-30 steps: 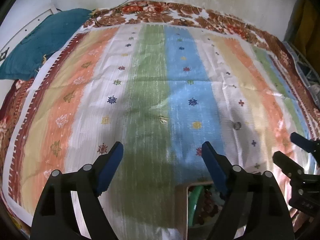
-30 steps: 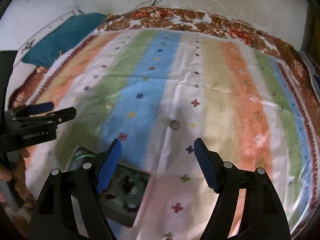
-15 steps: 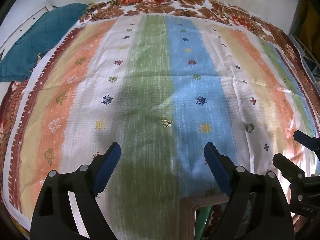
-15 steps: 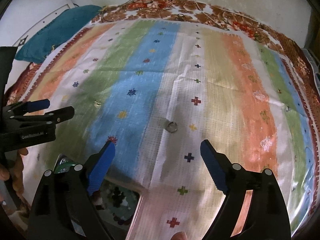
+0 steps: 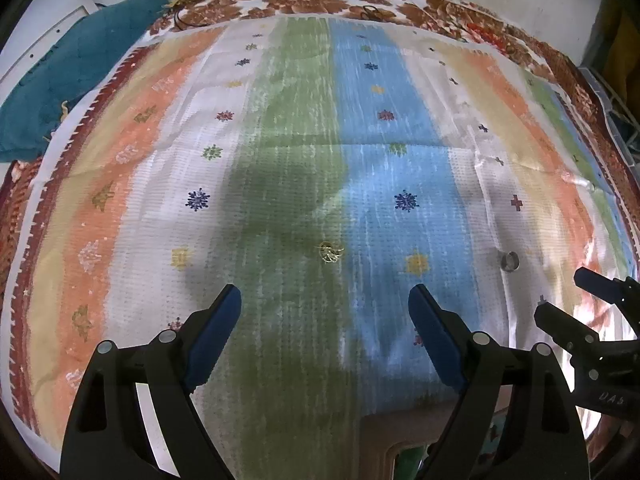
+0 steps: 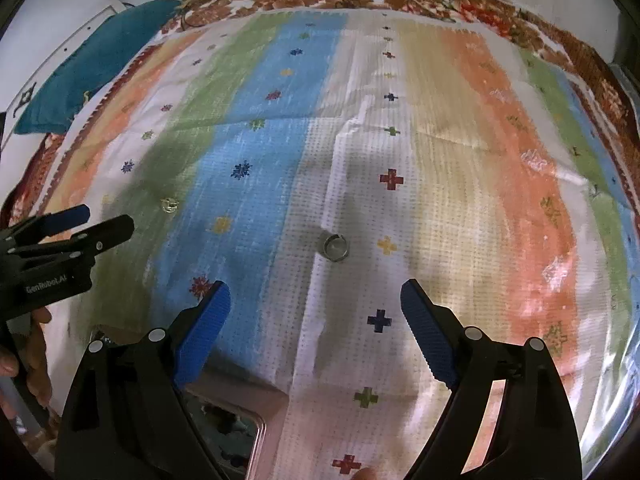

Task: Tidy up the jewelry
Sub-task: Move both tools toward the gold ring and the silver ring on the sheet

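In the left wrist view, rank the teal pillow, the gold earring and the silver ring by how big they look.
1. teal pillow, by far the largest, though cut off by the frame edge.
2 and 3. gold earring and silver ring: both tiny and look about alike; the earring sits nearer frame centre, so I won't rank them.

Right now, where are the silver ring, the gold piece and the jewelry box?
silver ring (image 6: 335,247): right wrist view, on its band.
gold piece (image 5: 329,251): left wrist view, on its middle.
jewelry box (image 6: 264,400): right wrist view, on its pink rim.
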A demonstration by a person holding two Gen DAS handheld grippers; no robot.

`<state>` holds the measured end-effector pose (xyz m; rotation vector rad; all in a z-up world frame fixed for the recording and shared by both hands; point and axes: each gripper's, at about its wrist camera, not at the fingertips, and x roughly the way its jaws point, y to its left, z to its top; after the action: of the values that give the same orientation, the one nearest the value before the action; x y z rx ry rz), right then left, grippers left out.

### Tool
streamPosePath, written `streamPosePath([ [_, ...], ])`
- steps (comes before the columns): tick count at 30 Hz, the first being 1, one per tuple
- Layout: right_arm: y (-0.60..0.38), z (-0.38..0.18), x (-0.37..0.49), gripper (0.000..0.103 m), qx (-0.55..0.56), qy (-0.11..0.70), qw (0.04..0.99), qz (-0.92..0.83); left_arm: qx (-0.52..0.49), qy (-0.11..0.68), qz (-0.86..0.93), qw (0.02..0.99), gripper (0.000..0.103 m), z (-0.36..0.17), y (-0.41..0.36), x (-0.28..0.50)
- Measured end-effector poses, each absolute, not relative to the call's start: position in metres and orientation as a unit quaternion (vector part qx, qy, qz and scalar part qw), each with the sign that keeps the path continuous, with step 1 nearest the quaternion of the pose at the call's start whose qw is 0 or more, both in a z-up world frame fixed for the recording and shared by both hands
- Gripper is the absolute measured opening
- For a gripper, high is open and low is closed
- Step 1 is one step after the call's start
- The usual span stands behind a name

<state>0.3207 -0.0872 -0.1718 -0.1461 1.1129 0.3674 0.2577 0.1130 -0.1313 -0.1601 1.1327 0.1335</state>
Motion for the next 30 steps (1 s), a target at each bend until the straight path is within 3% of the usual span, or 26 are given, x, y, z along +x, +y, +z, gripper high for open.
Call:
streamPosePath([
  [22, -0.079, -0.194, 0.348, 0.087, -0.069, 0.541, 0.82, 0.173, -0.065, 0.546, 0.059, 0.833, 0.084, -0.161, 0.12, 0.28],
  [28, -0.077, -0.198, 0.354, 0.087, -0.073, 0.541, 0.82, 0.17, -0.061, 0.547, 0.049, 0.833, 0.081, -0.168, 0.122, 0.289],
  [30, -0.076, -0.201, 0.356, 0.087, -0.076, 0.543, 0.819, 0.17, -0.071, 0.552, 0.041, 0.83, 0.073, -0.172, 0.123, 0.29],
])
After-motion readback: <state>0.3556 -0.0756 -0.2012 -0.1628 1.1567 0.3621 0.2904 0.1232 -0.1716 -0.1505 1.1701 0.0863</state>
